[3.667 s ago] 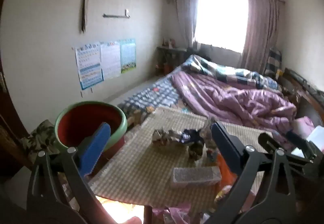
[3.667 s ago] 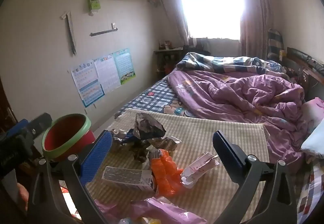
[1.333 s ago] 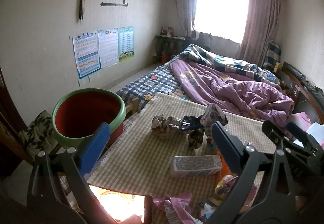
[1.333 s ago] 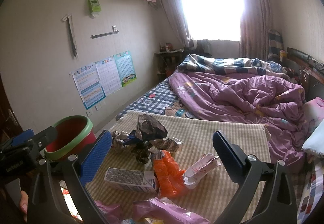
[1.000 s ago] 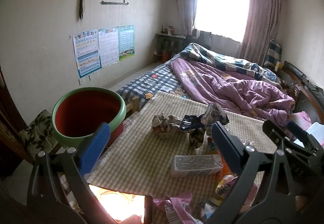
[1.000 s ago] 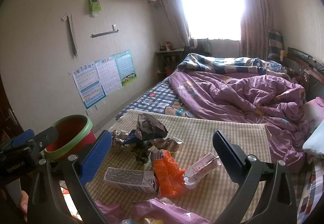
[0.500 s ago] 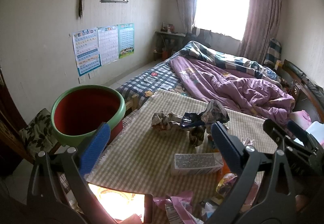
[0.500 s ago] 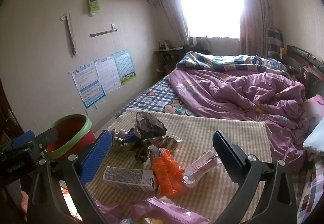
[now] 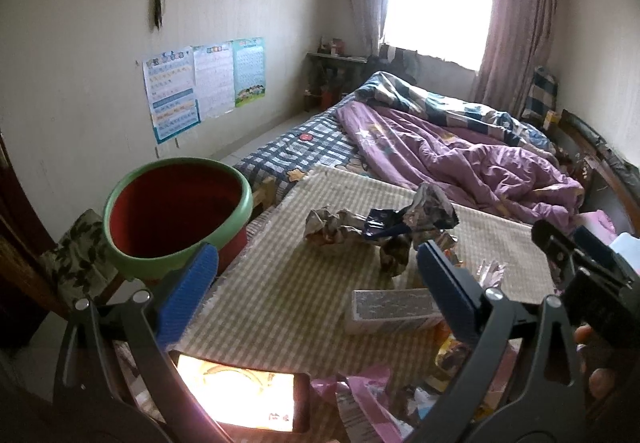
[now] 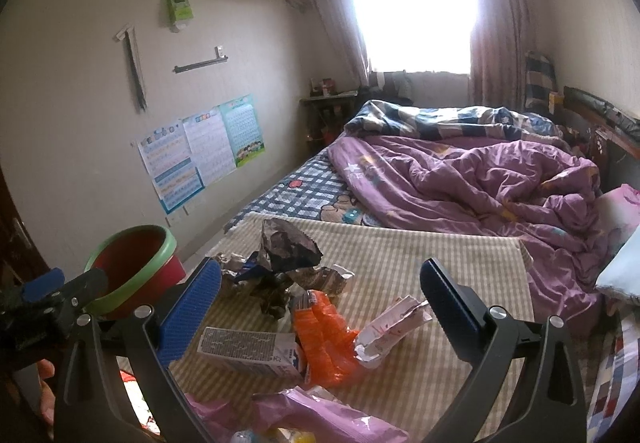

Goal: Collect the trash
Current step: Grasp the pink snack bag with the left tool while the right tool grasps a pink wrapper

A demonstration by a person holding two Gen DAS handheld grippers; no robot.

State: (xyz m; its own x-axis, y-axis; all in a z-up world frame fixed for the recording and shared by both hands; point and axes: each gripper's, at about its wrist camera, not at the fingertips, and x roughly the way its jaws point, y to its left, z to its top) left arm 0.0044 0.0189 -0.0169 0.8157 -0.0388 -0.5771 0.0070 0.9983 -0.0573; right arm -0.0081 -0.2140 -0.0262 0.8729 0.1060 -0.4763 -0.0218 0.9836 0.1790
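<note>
I hold both the left gripper (image 9: 316, 281) and right gripper (image 10: 320, 293) spread wide and empty above the trash (image 10: 320, 327) strewn on the checked mat (image 10: 440, 255) — bin (image 9: 176, 211) waiting at its left edge — ready to pick.

A lived-in home bedroom: an unmade bed with a rumpled purple quilt (image 10: 472, 179) over a blue checked sheet (image 10: 304, 199), pink curtains (image 10: 496, 55) framing a bright window (image 10: 416, 3), and colourful paper learning charts (image 10: 200, 151) taped to the cream wall.
</note>
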